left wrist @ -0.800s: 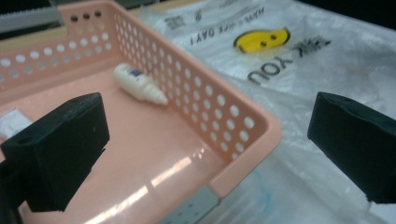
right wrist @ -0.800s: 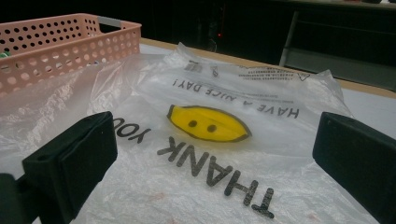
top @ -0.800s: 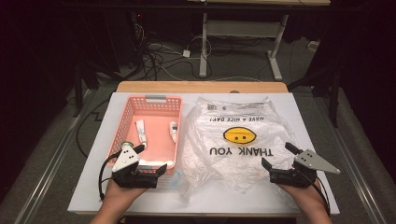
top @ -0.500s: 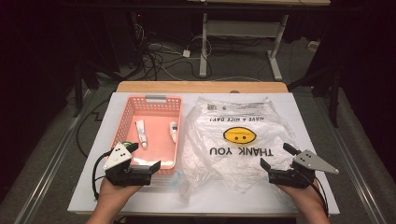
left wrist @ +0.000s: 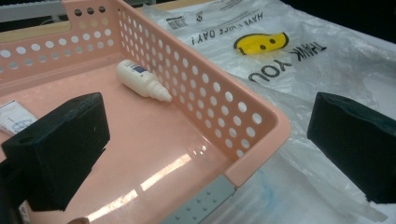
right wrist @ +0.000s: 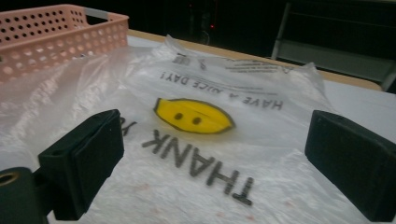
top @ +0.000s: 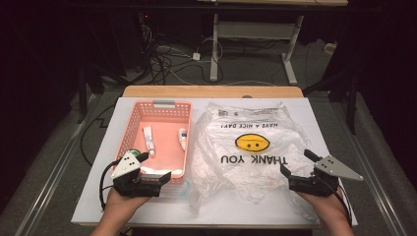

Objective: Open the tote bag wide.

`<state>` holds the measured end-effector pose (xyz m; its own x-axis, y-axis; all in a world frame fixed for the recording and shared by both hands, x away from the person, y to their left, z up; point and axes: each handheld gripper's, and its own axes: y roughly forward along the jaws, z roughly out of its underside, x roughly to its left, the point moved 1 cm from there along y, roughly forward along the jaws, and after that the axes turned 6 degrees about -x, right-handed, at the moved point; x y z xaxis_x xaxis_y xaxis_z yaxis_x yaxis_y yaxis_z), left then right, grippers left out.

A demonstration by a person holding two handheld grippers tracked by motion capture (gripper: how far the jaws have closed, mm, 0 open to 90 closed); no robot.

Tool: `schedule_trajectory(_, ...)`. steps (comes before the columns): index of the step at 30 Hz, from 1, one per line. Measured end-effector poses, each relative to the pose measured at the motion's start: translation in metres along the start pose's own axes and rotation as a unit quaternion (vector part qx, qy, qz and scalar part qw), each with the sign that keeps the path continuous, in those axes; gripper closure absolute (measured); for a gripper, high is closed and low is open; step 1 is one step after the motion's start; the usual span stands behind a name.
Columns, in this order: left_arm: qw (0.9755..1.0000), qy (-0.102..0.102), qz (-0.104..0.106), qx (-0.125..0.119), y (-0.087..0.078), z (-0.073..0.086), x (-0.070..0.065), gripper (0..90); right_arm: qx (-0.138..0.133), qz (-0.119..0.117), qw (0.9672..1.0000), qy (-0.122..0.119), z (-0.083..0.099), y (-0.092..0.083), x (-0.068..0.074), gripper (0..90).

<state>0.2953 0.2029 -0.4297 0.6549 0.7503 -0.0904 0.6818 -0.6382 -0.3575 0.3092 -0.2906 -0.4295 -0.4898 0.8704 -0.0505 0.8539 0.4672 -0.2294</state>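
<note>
Lying flat on the white table [top: 93, 206], a clear plastic bag [top: 251, 147] with a yellow smiley covered the right half, its print reading upside down from the near edge. Just left of it, touching its crumpled edge, stood a pink basket [top: 129, 132] with perforated walls and a grey handle at the far rim.

Inside the basket a small white bottle [top: 182, 139] lay on its side near the right wall, and a white tube [top: 148, 140] lay left of it, the two apart. In the left gripper view the bottle [left wrist: 140, 80] pointed its cap toward the perforated wall.

At the basket's near left corner the left gripper [top: 156, 169] was held, jaws wide apart and gripping nothing. Its own view put one jaw over the basket [left wrist: 261, 135] floor and the other over the bag [left wrist: 299, 60], with the basket's near right corner between them; whether either jaw touched the basket could not be told.

Near the table's near right corner the right gripper [top: 295, 164] sat over the bag's right near part, jaws likewise spread wide. Between them in the right gripper view lay only the printed bag [right wrist: 210, 140], not pinched, and the basket [right wrist: 56, 32] showed at the far left.
</note>
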Motion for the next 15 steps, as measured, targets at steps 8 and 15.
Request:
schedule_trajectory(8,0.9996,0.011,-0.025,-0.006,-0.002,-0.001,0.003,0.0,0.025,0.04,0.9989,0.009,0.009,-0.012,-0.033,14.8)
schedule_trajectory(15,0.9998,0.006,-0.018,-0.007,-0.004,0.001,0.008,0.0,0.051,0.062,0.9964,0.029,0.023,-0.015,-0.053,18.5)
